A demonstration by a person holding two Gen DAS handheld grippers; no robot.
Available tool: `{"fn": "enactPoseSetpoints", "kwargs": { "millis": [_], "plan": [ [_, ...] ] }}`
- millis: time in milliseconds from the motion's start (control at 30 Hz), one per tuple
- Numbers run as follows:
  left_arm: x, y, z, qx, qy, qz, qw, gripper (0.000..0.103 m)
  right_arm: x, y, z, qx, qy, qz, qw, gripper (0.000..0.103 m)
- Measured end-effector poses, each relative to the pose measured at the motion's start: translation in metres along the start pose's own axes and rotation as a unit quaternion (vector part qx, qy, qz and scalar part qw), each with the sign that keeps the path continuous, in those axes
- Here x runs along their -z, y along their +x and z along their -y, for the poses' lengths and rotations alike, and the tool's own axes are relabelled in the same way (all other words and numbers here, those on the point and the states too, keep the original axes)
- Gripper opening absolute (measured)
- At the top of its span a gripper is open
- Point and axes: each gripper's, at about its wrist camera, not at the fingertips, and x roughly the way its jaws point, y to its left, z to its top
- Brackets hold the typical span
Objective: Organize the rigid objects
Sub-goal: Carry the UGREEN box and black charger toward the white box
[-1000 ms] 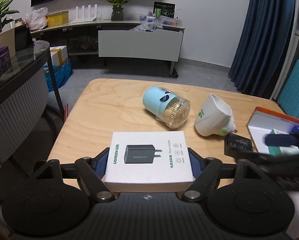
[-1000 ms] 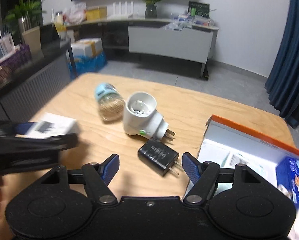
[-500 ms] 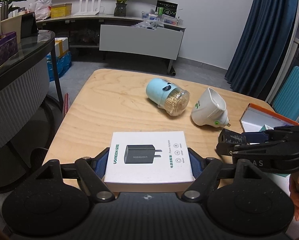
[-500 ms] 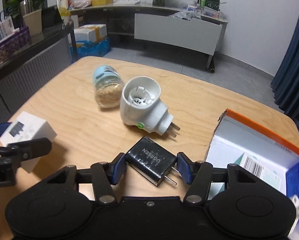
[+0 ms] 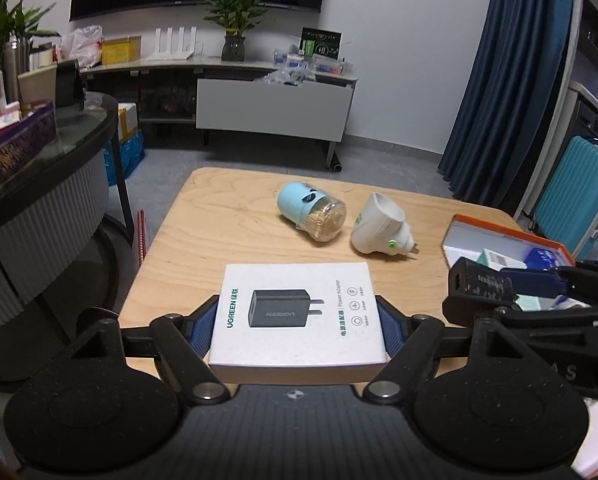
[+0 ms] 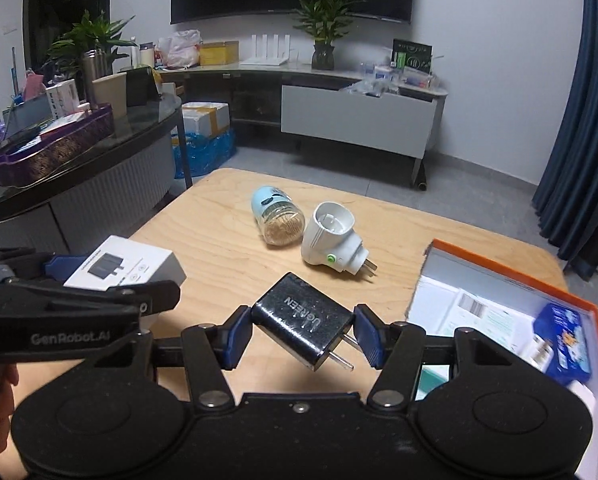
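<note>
While left fingers (image 5: 299, 316) clamp the white box (image 5: 297, 314), right fingers (image 6: 301, 334) grip the black charger (image 6: 301, 326) near the tray's orange edge (image 6: 511, 270).

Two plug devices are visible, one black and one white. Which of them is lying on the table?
The white plug adapter, resting beside the toothpick jar. The black charger is held in the right gripper.

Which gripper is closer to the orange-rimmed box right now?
Right. The right gripper, holding the black charger, sits beside the orange-rimmed box; the left gripper, holding the white carton, is farther over.
</note>
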Motion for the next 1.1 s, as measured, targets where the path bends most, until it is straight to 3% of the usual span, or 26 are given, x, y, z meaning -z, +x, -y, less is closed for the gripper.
{"fn": "enactPoseSetpoints", "kwargs": {
  "millis": [533,1100],
  "plan": [
    [0.016,-0.049,0.025,0.006,0.024,0.03,0.9992,0.079,0.037,-0.075,0.0,0.023,0.026,0.038,0.999,0.068],
    [0.026,-0.078,0.046,0.008,0.045,0.05,0.9977,0.079,0.052,-0.122,0.01,0.032,0.034,0.077,0.996,0.068]
  ]
}}
